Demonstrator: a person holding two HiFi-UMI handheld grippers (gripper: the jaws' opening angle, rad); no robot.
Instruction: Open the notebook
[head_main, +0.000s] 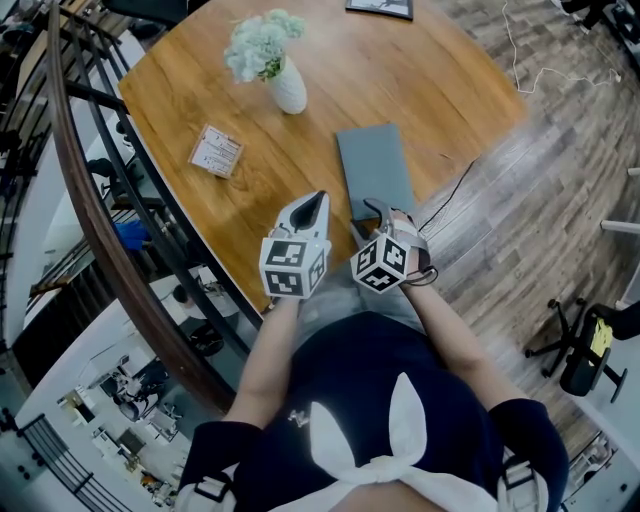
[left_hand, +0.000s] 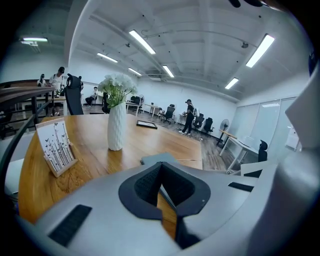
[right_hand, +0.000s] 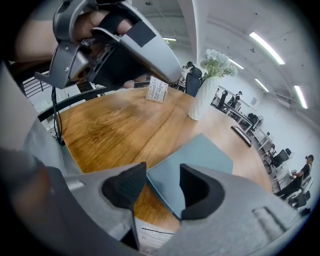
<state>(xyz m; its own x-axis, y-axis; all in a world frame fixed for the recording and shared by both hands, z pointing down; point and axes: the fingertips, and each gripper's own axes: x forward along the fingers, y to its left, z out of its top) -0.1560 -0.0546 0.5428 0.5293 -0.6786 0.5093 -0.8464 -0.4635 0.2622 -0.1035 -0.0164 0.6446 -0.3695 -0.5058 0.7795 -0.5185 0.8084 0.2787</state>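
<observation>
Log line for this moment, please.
notebook: closed, flat on table | right gripper: open, at its near corner | left gripper: shut, empty

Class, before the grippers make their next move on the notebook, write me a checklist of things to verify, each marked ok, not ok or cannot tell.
1. The notebook lies closed and flat on the table: ok.
2. The right gripper has its jaws apart, with the notebook's near corner between them: ok.
3. Right jaws touching the cover: cannot tell.
4. The left gripper has its jaws together, empty: ok.
5. The vase and card stand stand apart from the notebook: ok.
</observation>
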